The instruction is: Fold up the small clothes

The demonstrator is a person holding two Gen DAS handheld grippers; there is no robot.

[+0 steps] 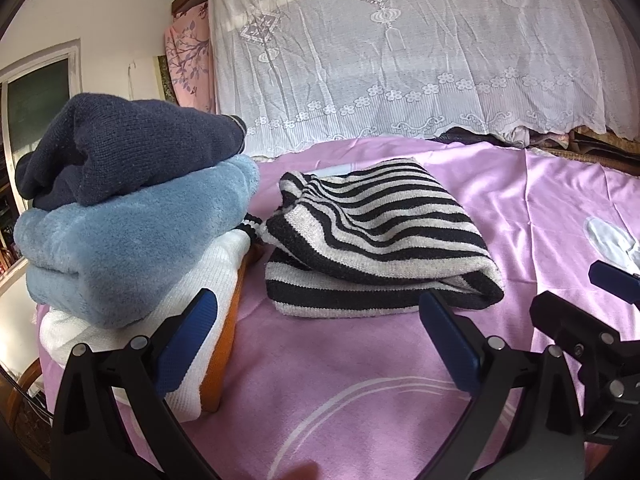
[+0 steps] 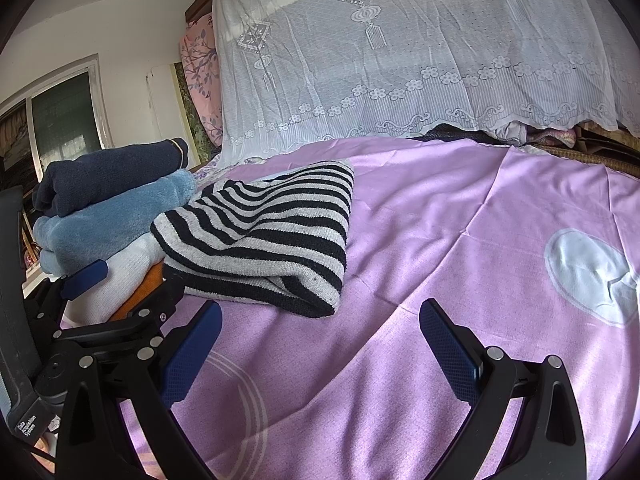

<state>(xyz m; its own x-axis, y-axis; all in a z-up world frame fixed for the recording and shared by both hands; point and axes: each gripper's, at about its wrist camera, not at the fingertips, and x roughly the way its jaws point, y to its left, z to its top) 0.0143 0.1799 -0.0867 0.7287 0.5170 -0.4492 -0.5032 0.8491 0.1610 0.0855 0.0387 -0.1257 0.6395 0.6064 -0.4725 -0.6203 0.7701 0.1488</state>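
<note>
We hold both grippers low over the pink bedsheet [image 2: 460, 208], and neither has anything in it. Our left gripper [image 1: 318, 336] has its fingers spread wide with only sheet between the blue pads [image 1: 192, 336]; our right gripper [image 2: 320, 344] is spread just as wide, also empty.

The striped knit sweater [image 1: 372, 236] lies folded into a compact bundle on the sheet, at about 12 o'clock from the left gripper and near 11 o'clock from the right one. Its rounded fold edge faces us, with the layers doubled over. Just beside it, toward 9 o'clock in the left wrist view, stands a stack of folded clothes: a navy knit [image 1: 120, 148] on top, a light blue fleece [image 1: 132, 236] under it, then a white knit [image 1: 216, 292] and an orange piece [image 1: 228, 332] at the bottom. The striped sleeve end seems to touch the stack, though we cannot be sure.

We judge that folding of this garment is finished, and the step in hand is moving it onto the pile. That calls for sliding both grippers under the near fold edge, closing on all layers together, and lifting evenly so the bundle does not open or topple the leaning stack.
</note>
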